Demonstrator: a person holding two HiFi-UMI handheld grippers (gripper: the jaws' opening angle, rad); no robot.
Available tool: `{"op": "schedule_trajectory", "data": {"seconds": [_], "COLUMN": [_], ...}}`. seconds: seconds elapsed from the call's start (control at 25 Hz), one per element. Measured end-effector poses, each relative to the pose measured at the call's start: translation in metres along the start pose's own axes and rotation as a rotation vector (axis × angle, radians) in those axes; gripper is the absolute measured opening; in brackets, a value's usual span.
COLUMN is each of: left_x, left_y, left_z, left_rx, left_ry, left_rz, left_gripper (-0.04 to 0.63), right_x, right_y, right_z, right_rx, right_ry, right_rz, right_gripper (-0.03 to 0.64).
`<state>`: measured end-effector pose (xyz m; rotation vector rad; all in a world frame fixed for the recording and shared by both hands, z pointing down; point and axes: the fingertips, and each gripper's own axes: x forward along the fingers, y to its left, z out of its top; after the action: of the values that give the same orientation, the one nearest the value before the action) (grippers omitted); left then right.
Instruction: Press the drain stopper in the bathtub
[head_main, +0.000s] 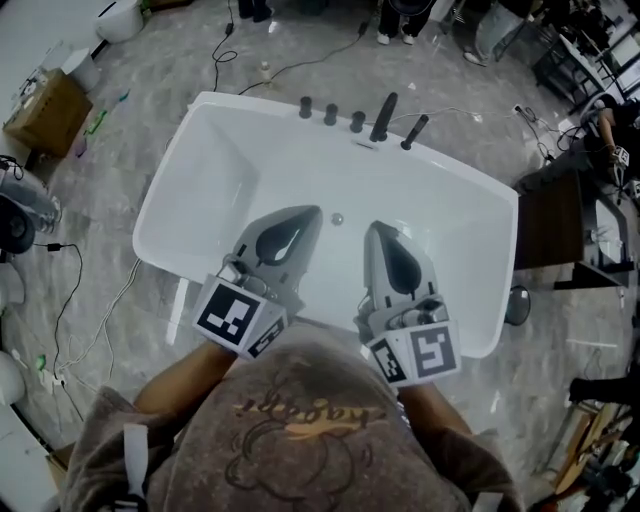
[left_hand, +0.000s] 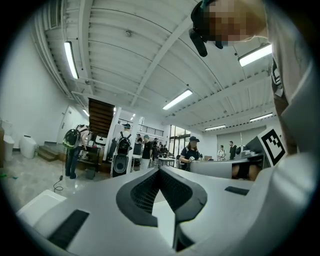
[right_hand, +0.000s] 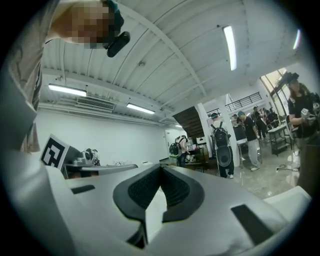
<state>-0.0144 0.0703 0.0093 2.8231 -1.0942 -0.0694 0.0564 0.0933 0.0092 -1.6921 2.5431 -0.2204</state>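
Both the left gripper and right gripper hung pressed together, empty — the small round metal drain stopper looked rigid, slick, best pushed squarely on top.

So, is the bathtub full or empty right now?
Empty: the bathtub shows a bare white bottom around the drain stopper, no water visible.

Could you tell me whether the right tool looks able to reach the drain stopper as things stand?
Probably yes: the drain stopper shows uncovered on the bathtub floor, nothing stands between it and the right tool, whose jaws are shut and empty.
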Motion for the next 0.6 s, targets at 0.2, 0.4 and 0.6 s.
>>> {"op": "schedule_trajectory", "data": {"seconds": [0.2,0.4,0.6], "left_x": [-0.009,-0.009,-0.006], "left_y": [-0.003,0.000,0.004], "left_z": [-0.002,0.005,0.001], "left_rx": [-0.010,0.008,0.000], "left_ry": [-0.009,-0.027,-0.011], "left_rz": [-0.012,-0.025,-0.044], "left_gripper": [0.006,0.006,0.006], "right_x": [-0.006,-0.005,0.001], "right_y": [0.006,0.009,0.013], "right_z": [0.005,-0.004,-0.015], "right_rx": [-0.049,-0.042,-0.012], "right_ry": [-0.011,0.014,0.040], "right_rz": [0.055,0.096,0.117], "right_gripper": [0.005,0.005,0.003]}}
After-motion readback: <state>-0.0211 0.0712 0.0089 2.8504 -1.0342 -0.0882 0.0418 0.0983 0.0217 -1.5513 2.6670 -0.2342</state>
